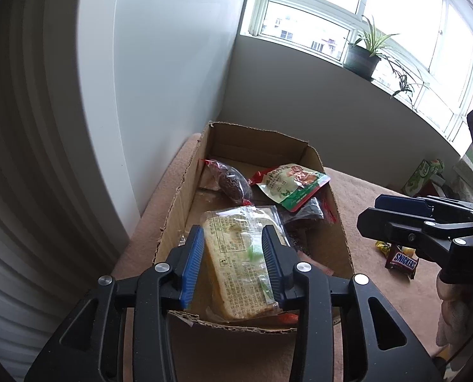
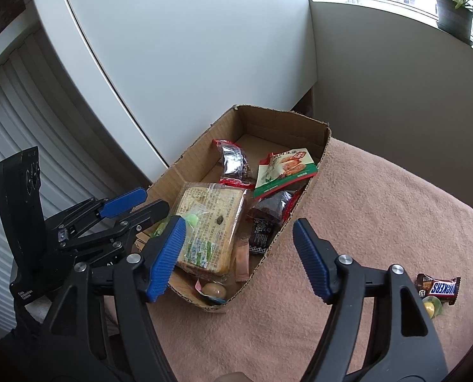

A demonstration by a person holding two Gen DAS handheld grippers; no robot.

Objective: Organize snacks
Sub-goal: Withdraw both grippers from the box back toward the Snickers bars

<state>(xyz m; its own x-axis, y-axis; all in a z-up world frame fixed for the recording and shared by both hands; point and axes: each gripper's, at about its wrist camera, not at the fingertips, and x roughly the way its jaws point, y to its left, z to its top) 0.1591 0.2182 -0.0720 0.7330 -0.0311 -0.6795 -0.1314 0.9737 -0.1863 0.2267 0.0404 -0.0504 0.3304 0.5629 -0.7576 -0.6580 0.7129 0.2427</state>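
Observation:
A cardboard box [image 1: 338, 222] [image 2: 300, 210] stands on a pink cloth. In it lie a wrapped slice of bread [image 1: 239, 261] [image 2: 211, 222], a green and red pouch [image 1: 293, 184] [image 2: 284, 172], dark red-ended packets [image 1: 230, 181] [image 2: 233, 162] and small sweets. My left gripper [image 1: 233, 258] [image 2: 141, 202] is open, its jaws on either side of the bread, above the box's near end. My right gripper [image 2: 239, 254] [image 1: 368, 210] is open and empty over the box's right wall. A Snickers bar [image 1: 402, 262] [image 2: 440, 288] and a yellow sweet [image 2: 430, 307] lie on the cloth.
A white wall panel [image 1: 160, 63] stands just left of the box. A windowsill with a potted plant [image 1: 363, 57] runs behind. A green carton [image 1: 422, 175] sits at the far right of the cloth. The pink cloth [image 2: 379, 216] stretches right of the box.

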